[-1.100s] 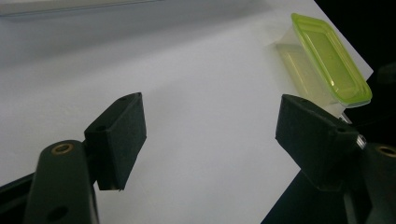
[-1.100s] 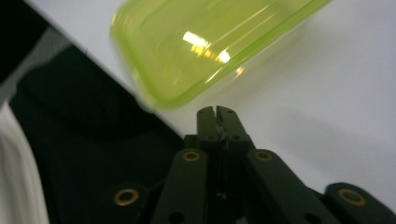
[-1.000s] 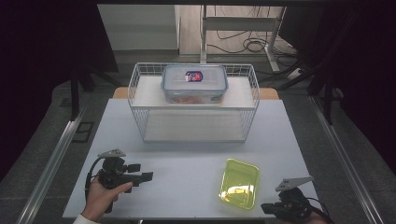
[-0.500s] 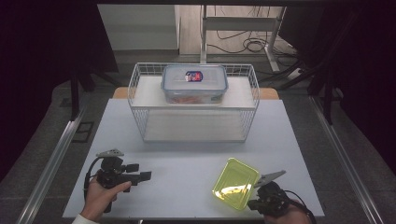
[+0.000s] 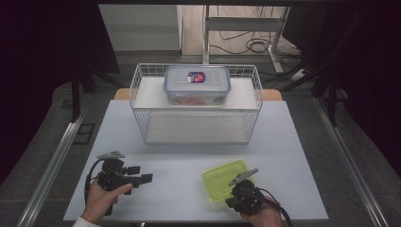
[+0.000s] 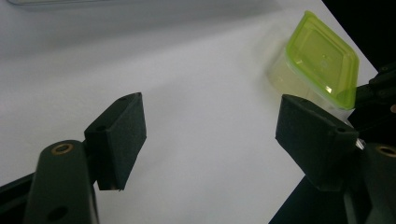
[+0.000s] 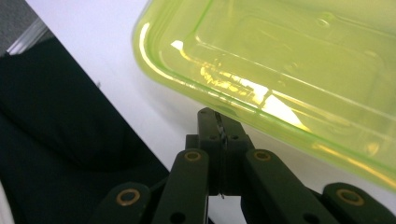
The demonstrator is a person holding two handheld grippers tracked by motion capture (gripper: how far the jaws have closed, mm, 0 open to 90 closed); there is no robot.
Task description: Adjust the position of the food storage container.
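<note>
A small clear container with a lime-green lid (image 5: pixel 221 178) (image 6: pixel 322 58) (image 7: pixel 289 56) lies on the white table at the front right. My right gripper (image 5: pixel 236 193) (image 7: pixel 217 119) is shut, its jaws pressed flat together. Their tips sit at the container's near edge, just under the lid's rim. Whether they pinch the rim I cannot tell. My left gripper (image 5: pixel 141 174) (image 6: pixel 210 135) rests at the front left, held by a hand, pointing right towards the container. It is open, with only bare table between its jaws.
A white wire basket (image 5: pixel 142 118) stands at the back middle of the table (image 5: pixel 189 156). Inside it, on a raised shelf, sits a clear lidded box (image 5: pixel 196 85) with a blue label. The table's front edge runs just below both hands.
My right gripper has moved left along the front edge up to the green-lidded container, which has shifted a little left and turned. The left gripper has stayed put.
</note>
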